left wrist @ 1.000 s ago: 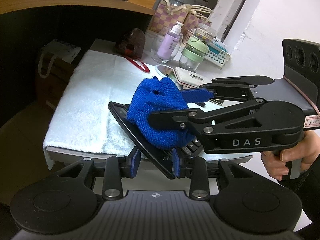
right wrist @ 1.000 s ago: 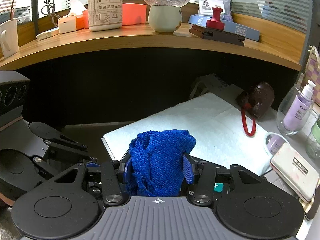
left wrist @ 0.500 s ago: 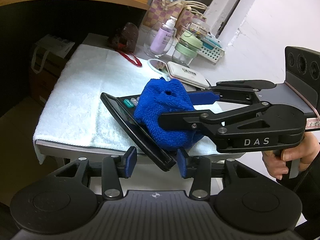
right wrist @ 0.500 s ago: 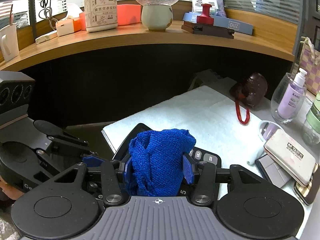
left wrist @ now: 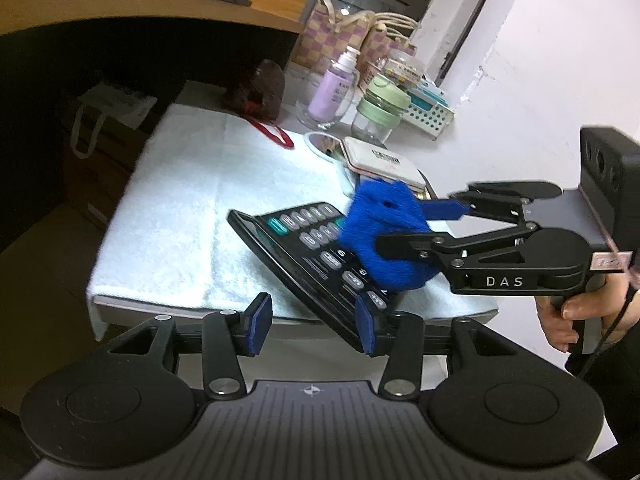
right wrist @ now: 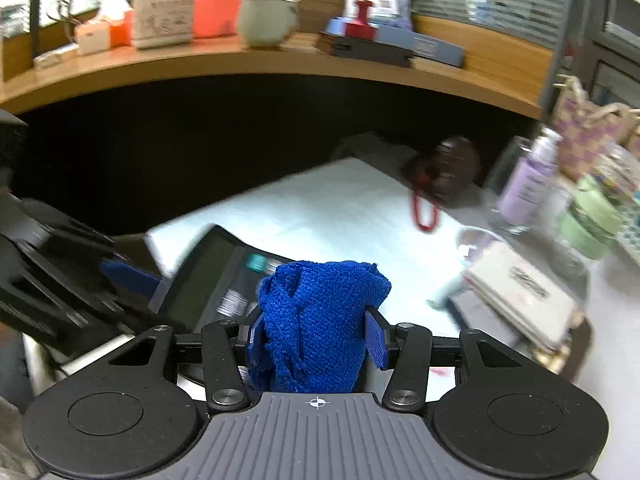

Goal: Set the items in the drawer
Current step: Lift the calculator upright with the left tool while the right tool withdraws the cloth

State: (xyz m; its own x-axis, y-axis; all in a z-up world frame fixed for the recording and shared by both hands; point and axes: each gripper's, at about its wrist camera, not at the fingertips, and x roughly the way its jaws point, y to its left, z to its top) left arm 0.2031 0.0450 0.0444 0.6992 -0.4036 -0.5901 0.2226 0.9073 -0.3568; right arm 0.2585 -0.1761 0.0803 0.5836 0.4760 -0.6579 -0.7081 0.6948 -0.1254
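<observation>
A towel is spread over the near end of the desk. A calculator is held tilted above the towel's near right part, its near corner between the fingers of the left gripper. A cloth is held against the calculator's right side by the right gripper. Behind the cloth a flat case is seen, with a mirror just left of it. Farther back a jar is placed right of a bottle, and a pouch is set at the towel's far edge. A shelf is mounted above.
</observation>
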